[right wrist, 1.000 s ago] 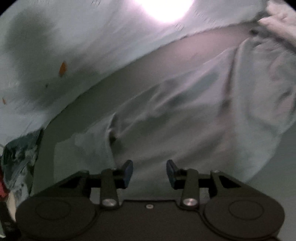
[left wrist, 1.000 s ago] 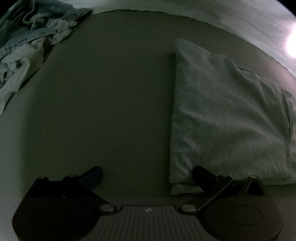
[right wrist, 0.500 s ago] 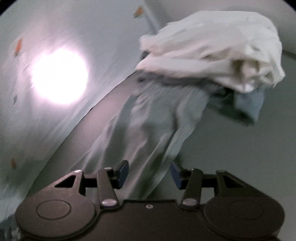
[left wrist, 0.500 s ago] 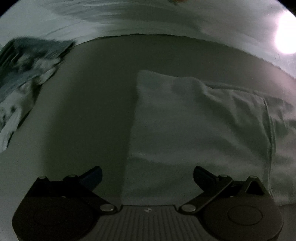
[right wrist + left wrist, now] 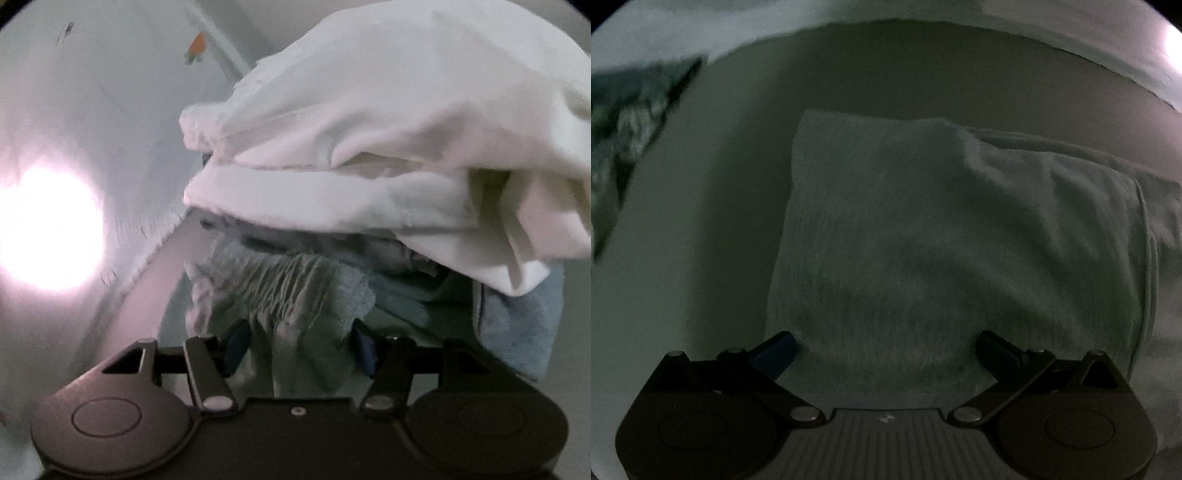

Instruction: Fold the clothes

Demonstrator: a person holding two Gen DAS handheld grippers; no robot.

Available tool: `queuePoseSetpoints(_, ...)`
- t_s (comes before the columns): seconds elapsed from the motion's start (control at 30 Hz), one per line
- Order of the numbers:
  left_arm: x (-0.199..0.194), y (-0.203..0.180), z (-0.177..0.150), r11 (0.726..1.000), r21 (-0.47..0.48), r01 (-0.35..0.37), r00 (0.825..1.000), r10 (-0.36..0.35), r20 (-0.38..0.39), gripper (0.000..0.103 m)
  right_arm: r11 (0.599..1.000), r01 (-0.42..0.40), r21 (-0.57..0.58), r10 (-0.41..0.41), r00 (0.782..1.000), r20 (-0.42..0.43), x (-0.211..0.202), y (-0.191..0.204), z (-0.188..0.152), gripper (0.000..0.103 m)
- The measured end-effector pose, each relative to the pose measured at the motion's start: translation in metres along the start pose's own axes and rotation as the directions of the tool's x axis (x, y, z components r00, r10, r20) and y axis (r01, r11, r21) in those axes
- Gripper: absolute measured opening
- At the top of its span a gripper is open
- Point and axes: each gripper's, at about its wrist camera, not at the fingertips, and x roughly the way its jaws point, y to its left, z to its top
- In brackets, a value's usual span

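A folded pale grey-green garment (image 5: 923, 240) lies flat on the dark table in the left wrist view. My left gripper (image 5: 886, 343) is open, its fingers spread wide over the garment's near edge. In the right wrist view my right gripper (image 5: 299, 343) is open, with the gathered elastic waistband of a pale grey garment (image 5: 288, 288) lying between its fingers. A pile of white cloth (image 5: 388, 147) sits on top of that garment just beyond it.
A crumpled denim and white heap (image 5: 631, 129) lies at the far left of the table. A pale blue cloth (image 5: 524, 325) lies under the white pile at the right. A white wall with a bright light glare (image 5: 48, 229) runs behind the table edge.
My left gripper has moved right and in over the folded garment. My right gripper has swung away from the spread garment and closed in on the pile, its fingers now around the waistband.
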Motion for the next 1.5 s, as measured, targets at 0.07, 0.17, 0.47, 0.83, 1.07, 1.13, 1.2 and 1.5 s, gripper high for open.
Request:
queuePoseSetpoints(0.07, 0.003, 0.006, 0.003, 0.999, -0.022, 0.026, 0.999, -0.026, -0.027, 0.103, 0.992, -0.06, 0.115, 0.059, 0.998, 0.015, -0.003, -0.015, 0.001, 0.03)
queuePoseSetpoints(0.17, 0.005, 0.009, 0.005, 0.999, -0.008, 0.038, 0.998, -0.038, -0.042, 0.103, 0.905, -0.228, 0.359, 0.221, 0.973, 0.061, -0.006, -0.044, -0.002, 0.022)
queuePoseSetpoints(0.47, 0.005, 0.016, -0.002, 0.999, 0.009, 0.047, 0.998, -0.046, -0.033, 0.103, 0.338, -0.611, 0.716, 0.558, 0.742, 0.371, -0.004, -0.064, -0.053, 0.019)
queuePoseSetpoints(0.83, 0.002, 0.025, -0.017, 0.998, 0.032, 0.057, 0.998, -0.057, 0.023, 0.103, 0.255, -0.656, 0.71, 0.848, 0.505, 0.162, -0.005, 0.018, -0.097, 0.019)
queuePoseSetpoints(1.07, 0.002, 0.032, -0.025, 0.997, 0.051, 0.063, 0.997, -0.065, 0.048, 0.103, 0.68, -0.554, 0.479, 0.733, 0.525, -0.433, -0.017, 0.06, -0.16, 0.022)
queuePoseSetpoints(1.13, 0.002, 0.035, -0.027, 0.997, 0.054, 0.063, 0.996, -0.066, 0.059, 0.103, 0.803, -0.482, 0.351, 0.592, 0.574, -0.566, -0.019, 0.06, -0.181, 0.025)
queuePoseSetpoints(1.2, 0.001, 0.037, -0.032, 0.996, 0.056, 0.064, 0.995, -0.067, 0.071, 0.103, 0.811, -0.497, 0.309, 0.574, 0.572, -0.586, -0.03, 0.06, -0.188, 0.031)
queuePoseSetpoints(1.5, -0.002, 0.042, -0.054, 0.997, 0.053, 0.063, 0.992, -0.068, 0.109, 0.103, 0.673, -0.634, 0.381, 0.739, 0.558, -0.377, -0.062, 0.054, -0.146, 0.051)
